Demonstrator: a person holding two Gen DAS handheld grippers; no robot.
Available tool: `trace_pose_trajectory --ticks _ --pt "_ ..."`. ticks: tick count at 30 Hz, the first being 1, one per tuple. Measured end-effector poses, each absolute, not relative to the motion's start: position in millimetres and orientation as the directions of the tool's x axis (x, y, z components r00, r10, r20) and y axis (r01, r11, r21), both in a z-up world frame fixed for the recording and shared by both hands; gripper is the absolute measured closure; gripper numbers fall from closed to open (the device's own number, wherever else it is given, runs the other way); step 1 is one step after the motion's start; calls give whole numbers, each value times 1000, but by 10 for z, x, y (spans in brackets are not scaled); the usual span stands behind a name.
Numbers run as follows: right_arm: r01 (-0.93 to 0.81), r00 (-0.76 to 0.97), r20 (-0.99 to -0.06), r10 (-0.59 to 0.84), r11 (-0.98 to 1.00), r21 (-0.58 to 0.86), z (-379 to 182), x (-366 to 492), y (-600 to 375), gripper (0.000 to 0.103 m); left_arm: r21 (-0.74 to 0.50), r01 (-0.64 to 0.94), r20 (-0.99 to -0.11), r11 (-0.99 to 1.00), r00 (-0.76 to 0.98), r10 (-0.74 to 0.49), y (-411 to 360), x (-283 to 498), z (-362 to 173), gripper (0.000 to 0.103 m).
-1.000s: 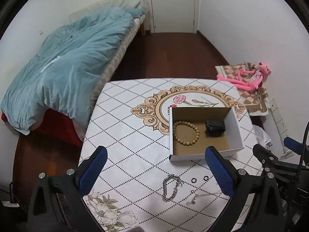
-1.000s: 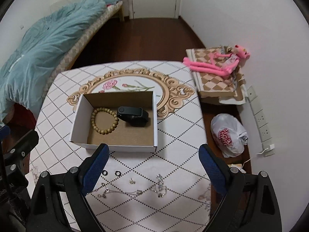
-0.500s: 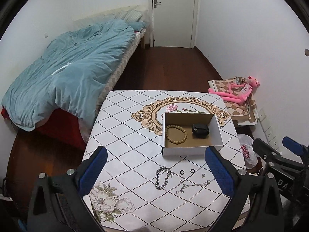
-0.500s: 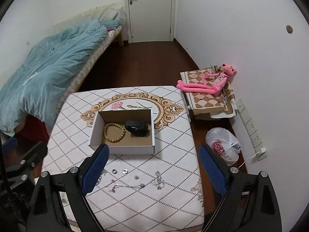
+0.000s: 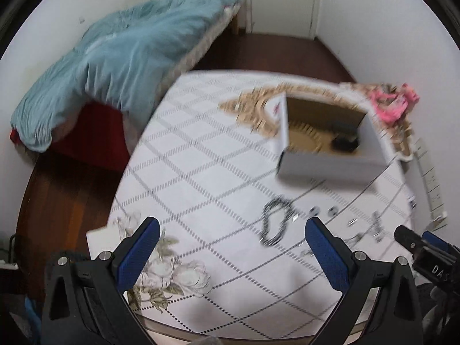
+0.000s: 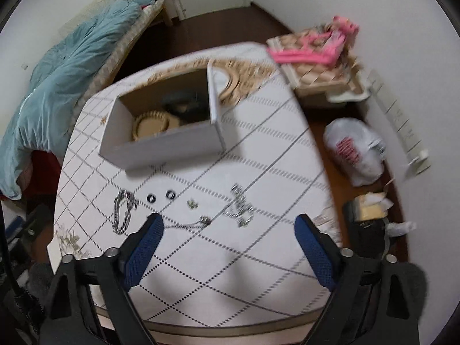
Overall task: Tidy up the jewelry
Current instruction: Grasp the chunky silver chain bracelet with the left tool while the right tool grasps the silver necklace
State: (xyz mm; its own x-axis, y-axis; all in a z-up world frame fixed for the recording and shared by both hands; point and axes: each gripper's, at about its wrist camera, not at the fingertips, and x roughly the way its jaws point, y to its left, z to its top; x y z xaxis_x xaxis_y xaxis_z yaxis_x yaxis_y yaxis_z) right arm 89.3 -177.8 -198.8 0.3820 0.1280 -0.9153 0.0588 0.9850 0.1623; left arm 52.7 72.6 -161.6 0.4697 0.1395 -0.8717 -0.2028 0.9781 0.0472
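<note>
A white cardboard box (image 5: 327, 169) (image 6: 164, 146) stands on the patterned table (image 5: 201, 172) and holds a wooden bead bracelet (image 6: 151, 123) and a black band (image 6: 184, 106). In front of it lie a silver chain bracelet (image 5: 274, 221) (image 6: 123, 211), two small dark rings (image 6: 161, 196), a small stud (image 6: 192, 203), a thin necklace (image 6: 195, 222) and a silver chain cluster (image 6: 241, 207). My left gripper (image 5: 230, 247) is open and empty above the table's near left part. My right gripper (image 6: 228, 241) is open and empty just short of the necklace. Both views are motion-blurred.
A bed with a blue duvet (image 5: 115, 57) stands left of the table. A pink plush toy on a checked cushion (image 6: 319, 54), a white plastic bag (image 6: 353, 152) and a power strip (image 6: 402, 126) lie on the floor at the right. A door (image 5: 283, 0) is at the back.
Both grippers have come down and closer to the table and tilted; the jewelry now looks larger and nearer. Both stay open and empty.
</note>
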Motion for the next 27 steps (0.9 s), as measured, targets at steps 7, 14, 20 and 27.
trace_pose_trajectory --ticks 7,14,20,27 --pt "27 334 -931 149 986 167 -2541 977 -1551 46 71 -224 -913 972 377 154 869 517 -2055 0" --pt "19 368 -922 120 990 137 -2694 967 -1431 95 40 -185 -933 982 346 103 868 651 -2216 0" --pt "64 416 -902 115 986 156 -2593 996 -1568 95 -30 -107 -933 994 360 11 673 868 -2223 5" --pt "105 416 -904 101 982 158 -2553 1067 -1701 95 -68 -11 -949 998 308 -62 270 1123 -2429 37"
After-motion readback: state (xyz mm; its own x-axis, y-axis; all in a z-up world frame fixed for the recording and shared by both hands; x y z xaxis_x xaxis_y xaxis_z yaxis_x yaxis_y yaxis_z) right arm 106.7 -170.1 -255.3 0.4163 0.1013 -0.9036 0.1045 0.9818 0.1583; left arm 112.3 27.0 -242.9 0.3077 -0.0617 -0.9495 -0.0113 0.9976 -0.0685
